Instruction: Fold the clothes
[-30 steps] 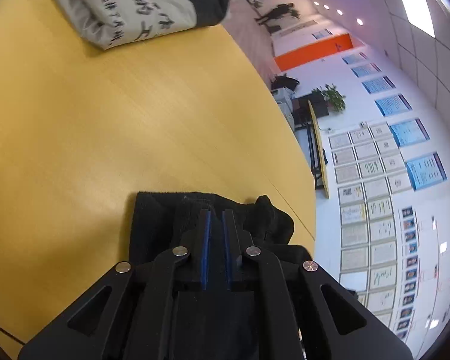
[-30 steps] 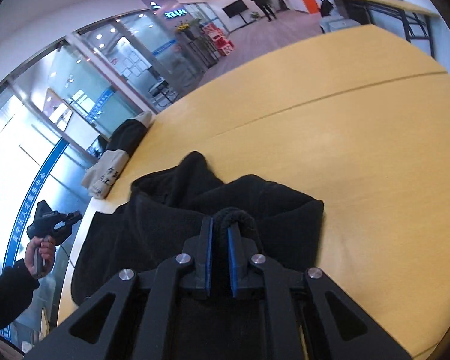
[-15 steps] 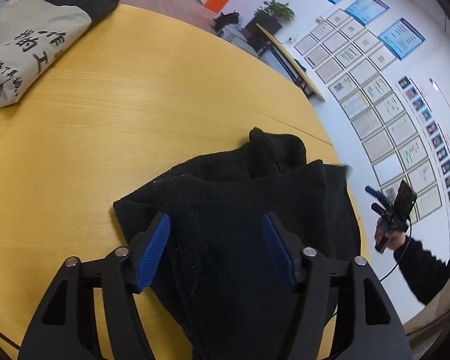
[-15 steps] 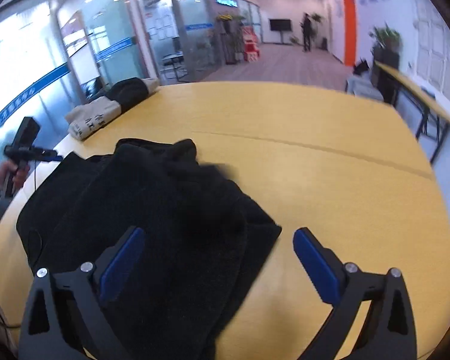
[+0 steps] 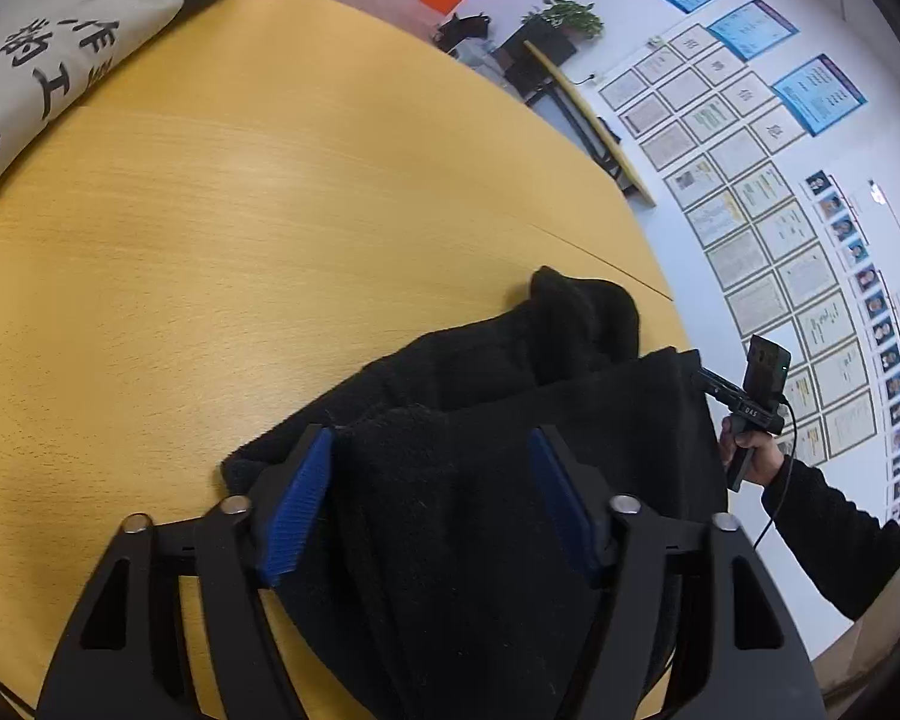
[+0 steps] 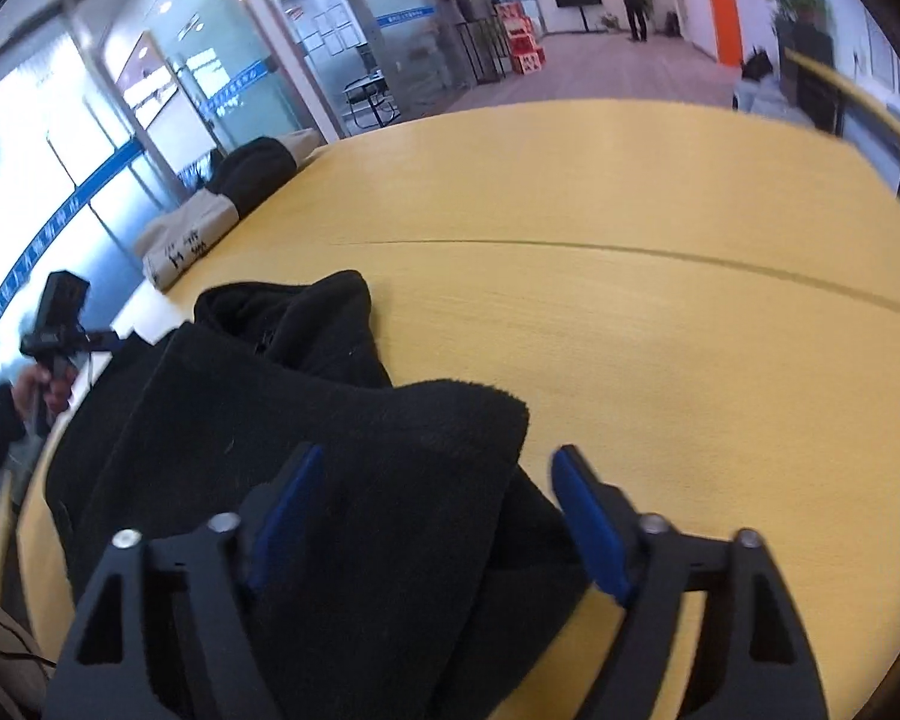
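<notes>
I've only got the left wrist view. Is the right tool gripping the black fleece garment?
Observer: No. The right tool is open, with nothing pinched between its pads.
Operator: Where does it sit over the garment?
Observer: At a folded corner of the black fleece garment. One blue pad is over the fleece, and the other pad is over the bare wooden table.

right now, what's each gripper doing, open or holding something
Left gripper: open, holding nothing, over the black garment.
Right gripper: open, holding nothing, over the same garment.
</notes>
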